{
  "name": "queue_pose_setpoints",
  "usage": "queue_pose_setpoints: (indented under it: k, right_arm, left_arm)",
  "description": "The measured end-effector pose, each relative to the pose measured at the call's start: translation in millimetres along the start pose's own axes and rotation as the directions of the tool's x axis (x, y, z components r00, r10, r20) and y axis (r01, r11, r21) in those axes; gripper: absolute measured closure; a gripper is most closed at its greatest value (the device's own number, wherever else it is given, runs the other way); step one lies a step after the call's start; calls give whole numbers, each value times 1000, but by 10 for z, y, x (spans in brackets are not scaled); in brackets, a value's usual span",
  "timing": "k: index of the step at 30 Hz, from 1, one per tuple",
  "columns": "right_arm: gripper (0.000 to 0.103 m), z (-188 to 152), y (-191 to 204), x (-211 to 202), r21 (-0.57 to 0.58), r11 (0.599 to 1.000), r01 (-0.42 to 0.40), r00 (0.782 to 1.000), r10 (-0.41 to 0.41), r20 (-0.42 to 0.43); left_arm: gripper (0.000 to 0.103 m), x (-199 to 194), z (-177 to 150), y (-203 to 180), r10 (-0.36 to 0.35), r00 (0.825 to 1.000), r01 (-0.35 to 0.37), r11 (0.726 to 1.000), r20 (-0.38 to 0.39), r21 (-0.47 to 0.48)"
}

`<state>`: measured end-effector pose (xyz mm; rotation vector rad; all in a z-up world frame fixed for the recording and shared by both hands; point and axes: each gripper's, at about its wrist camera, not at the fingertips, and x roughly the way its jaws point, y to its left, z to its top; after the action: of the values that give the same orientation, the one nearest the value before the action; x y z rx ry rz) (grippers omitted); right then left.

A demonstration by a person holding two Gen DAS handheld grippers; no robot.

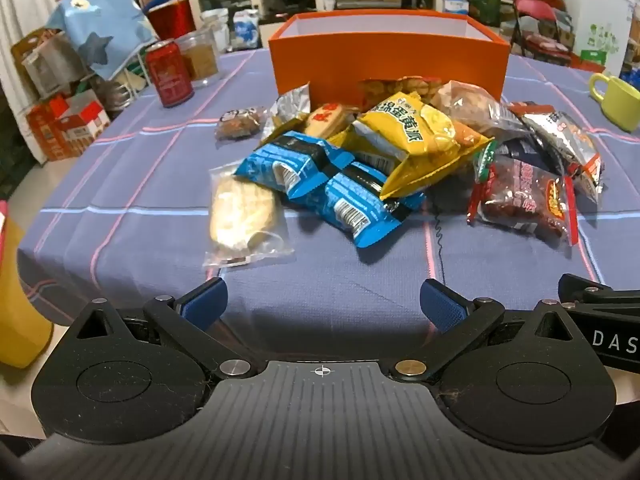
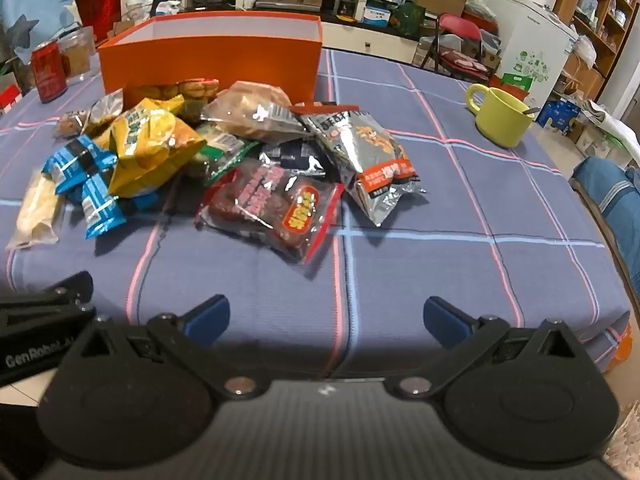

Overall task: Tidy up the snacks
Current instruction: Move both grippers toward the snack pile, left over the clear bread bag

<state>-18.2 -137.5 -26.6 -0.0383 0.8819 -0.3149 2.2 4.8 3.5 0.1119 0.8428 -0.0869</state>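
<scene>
Only from the right tongs, wide apart like the left tongs, the green mug's spoon.

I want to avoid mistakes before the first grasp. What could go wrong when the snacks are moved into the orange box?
The yellow packet lies on the blue packets, so lifting one may drag others. The green mug holds a spoon; a wide swing could tip it. The orange box has tall walls that packets may catch.

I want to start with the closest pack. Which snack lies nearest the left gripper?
The clear bag of pale biscuits, at the pile's left front edge. It lies closer to the open left gripper than the blue packs beside it.
</scene>
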Motion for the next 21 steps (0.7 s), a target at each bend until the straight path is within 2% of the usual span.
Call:
queue_pose_setpoints:
  k: [2,3,5,6,9,13,14,15,18,19,20,21]
  right_arm:
    - [1,0,-17,-36,6,1000,2,1000,-3,24]
    - [1,3,-37,-94,10,1000,17,998,-18,60]
    - [1,48,-56,-295,7,999,52,980,-53,192]
    - [1,29,-123,-436,18,998,55,960,-58,273]
    - [0,-26,-299,-786,26,999,41,875,-48,481]
    - [0,137,-658,-880,75,997,-25,829,-21,560]
    - [0,144,-748,-886,92,995,-44,807,-19,590]
    - [0,144,-820,-920,99,993,-64,779,-12,627]
    - [0,94,-932,-1029,93,989,-111,651,2,759]
    - [0,75,-972,-1024,77,989,-128,621,19,783]
    - [0,106,-964,-969,44,989,-138,614,51,787]
    - [0,168,-950,-867,13,991,-136,644,78,761]
  left_arm:
    - [9,-30,55,124,-28,999,29,999,16,-28]
    - [9,-28,68,136,1,1000,0,999,14,-39]
    - [9,-78,121,296,-9,999,12,996,38,-86]
    - [9,-103,145,369,-5,999,10,995,48,-99]
    - [9,-228,158,589,14,998,-4,991,66,-137]
    - [8,-314,76,801,1,998,13,975,60,-223]
    - [8,-292,70,864,-9,999,21,971,52,-238]
    - [8,-260,15,899,-27,999,36,968,40,-249]
    - [8,-182,-86,890,-62,998,62,961,7,-269]
    - [9,-156,-79,865,-63,998,60,962,-4,-267]
    - [9,-152,-61,841,-59,998,57,964,0,-260]
    - [9,-169,-39,822,-50,999,51,967,11,-251]
